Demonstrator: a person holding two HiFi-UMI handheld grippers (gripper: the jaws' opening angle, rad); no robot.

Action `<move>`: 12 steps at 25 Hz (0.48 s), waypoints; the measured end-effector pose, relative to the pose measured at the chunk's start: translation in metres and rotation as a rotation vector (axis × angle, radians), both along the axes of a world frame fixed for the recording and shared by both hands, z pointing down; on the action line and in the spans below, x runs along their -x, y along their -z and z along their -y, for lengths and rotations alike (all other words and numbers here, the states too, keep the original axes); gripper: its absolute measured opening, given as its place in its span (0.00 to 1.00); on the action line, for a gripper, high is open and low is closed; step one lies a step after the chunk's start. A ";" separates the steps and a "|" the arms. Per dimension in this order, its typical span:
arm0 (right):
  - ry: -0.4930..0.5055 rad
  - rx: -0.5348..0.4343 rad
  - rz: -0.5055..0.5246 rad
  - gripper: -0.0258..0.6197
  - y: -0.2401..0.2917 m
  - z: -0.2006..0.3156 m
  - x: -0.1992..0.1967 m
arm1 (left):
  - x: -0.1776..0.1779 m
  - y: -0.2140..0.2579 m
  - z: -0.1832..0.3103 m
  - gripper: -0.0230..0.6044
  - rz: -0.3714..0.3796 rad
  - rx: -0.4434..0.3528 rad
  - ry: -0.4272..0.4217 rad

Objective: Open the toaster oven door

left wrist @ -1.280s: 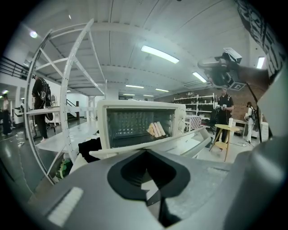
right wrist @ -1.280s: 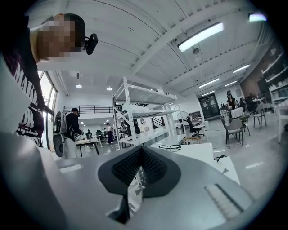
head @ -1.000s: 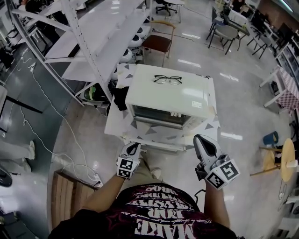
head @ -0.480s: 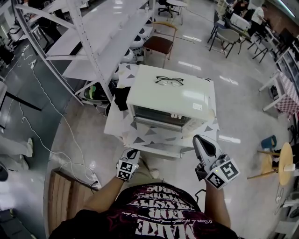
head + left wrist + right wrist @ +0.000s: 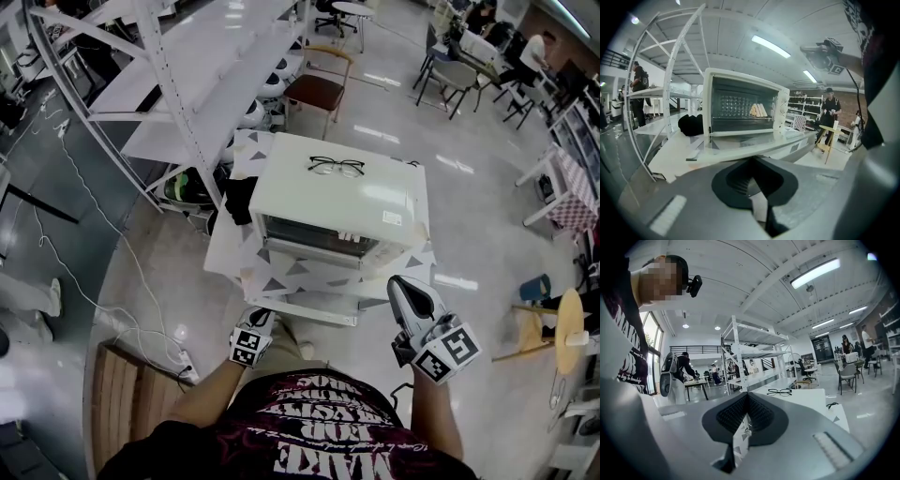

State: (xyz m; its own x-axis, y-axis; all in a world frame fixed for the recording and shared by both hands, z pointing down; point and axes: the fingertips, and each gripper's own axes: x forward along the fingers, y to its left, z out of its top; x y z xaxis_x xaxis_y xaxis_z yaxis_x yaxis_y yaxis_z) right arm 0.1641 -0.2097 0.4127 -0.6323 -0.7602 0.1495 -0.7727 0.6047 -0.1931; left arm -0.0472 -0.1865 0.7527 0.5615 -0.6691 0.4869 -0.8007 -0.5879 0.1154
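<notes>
Oven (image 5: 337,202) on a low white table (image 5: 225,251), door (image 5: 319,236) shut and facing the person. Glasses (image 5: 337,166) lie on the oven's top. Left gripper (image 5: 255,322) in front of the oven, off its left corner, jaws clenched, empty. Right gripper (image 5: 403,286) in front of the oven's right corner, jaws clenched on nothing. Neither touches the oven.
</notes>
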 end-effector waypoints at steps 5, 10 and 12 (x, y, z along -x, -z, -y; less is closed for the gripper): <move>0.005 0.006 -0.003 0.08 -0.003 0.000 0.002 | 0.003 -0.004 -0.005 0.04 0.034 -0.018 -0.030; 0.020 -0.005 0.004 0.08 -0.002 0.003 0.009 | 0.013 -0.012 -0.020 0.04 0.073 0.013 -0.050; 0.019 -0.007 0.004 0.08 -0.003 0.003 0.009 | 0.018 -0.007 -0.026 0.04 0.073 0.021 -0.051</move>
State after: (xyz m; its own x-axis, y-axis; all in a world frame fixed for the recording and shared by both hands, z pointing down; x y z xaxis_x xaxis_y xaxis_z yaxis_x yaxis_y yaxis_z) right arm 0.1547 -0.2129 0.4155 -0.6471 -0.7490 0.1422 -0.7604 0.6206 -0.1917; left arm -0.0654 -0.1607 0.7593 0.5569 -0.6299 0.5414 -0.7765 -0.6262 0.0701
